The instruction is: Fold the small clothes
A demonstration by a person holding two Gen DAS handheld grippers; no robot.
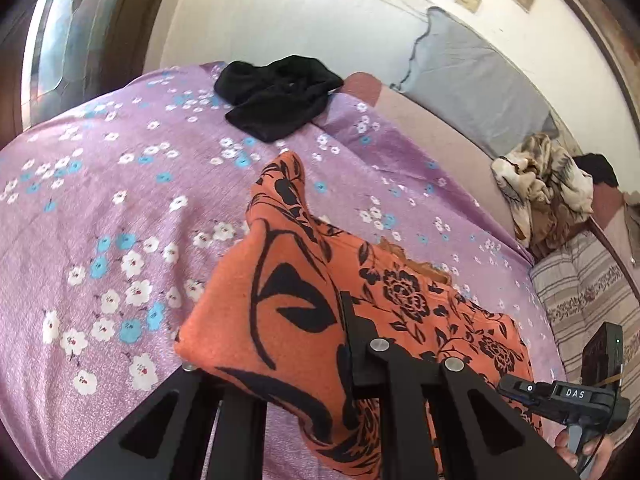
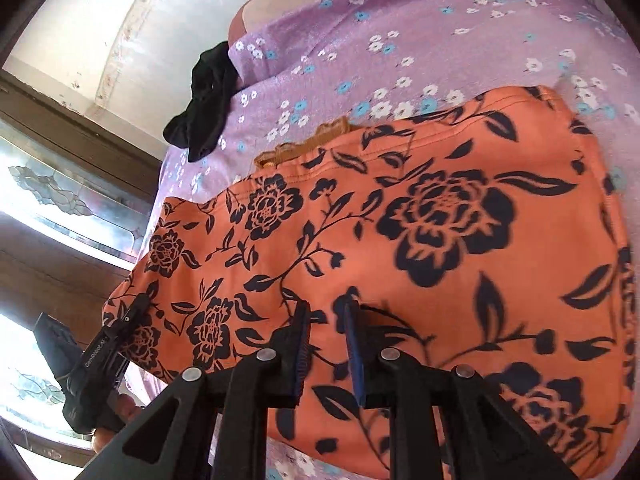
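Note:
An orange garment (image 1: 288, 280) with a black flower print lies on the bed's purple flowered sheet (image 1: 100, 200). My left gripper (image 1: 334, 320) is shut on one end and holds it raised, so the cloth drapes over and hides its left finger. In the right wrist view the orange garment (image 2: 440, 220) spreads flat ahead. My right gripper (image 2: 328, 320) stands on its near edge, jaws narrow with a fold of cloth pinched between the pads. The left gripper (image 2: 136, 308) grips the far left corner there. The right gripper (image 1: 508, 388) meets the cloth's edge at lower right.
A crumpled black garment (image 1: 276, 96) lies at the sheet's far edge, also the black garment (image 2: 204, 112). A beige patterned heap (image 1: 540, 188) and grey pillow (image 1: 472, 80) sit at the right by the wall. Striped bedding (image 1: 580, 288) borders the sheet. A window (image 2: 60, 192) is at the left.

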